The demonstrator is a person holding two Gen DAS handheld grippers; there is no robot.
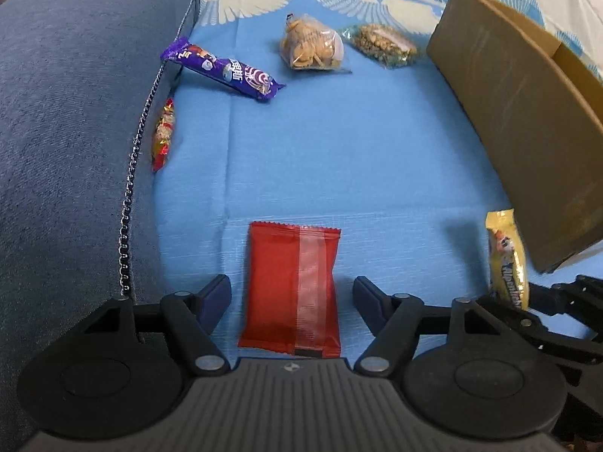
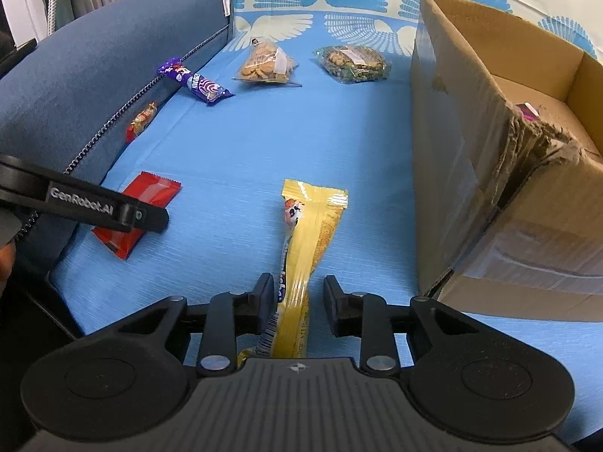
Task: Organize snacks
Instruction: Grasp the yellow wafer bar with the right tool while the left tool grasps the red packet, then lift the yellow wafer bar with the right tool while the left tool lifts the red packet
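A red snack packet (image 1: 292, 290) lies flat on the blue sofa seat between the fingers of my open left gripper (image 1: 292, 295); the jaws stand wide, clear of both its sides. It also shows in the right wrist view (image 2: 145, 197), partly under the left gripper's finger. A yellow snack bar (image 2: 305, 248) lies between the fingers of my right gripper (image 2: 297, 293), whose jaws are open around it with a gap on the right side. The yellow bar also shows in the left wrist view (image 1: 507, 260).
An open cardboard box (image 2: 490, 143) stands on the right with a pink item inside. A purple bar (image 1: 226, 71), a small red-gold candy (image 1: 162, 135) by the armrest (image 1: 68, 113), a bag of crackers (image 1: 311, 43) and a bag of mixed nuts (image 1: 384, 45) lie farther back.
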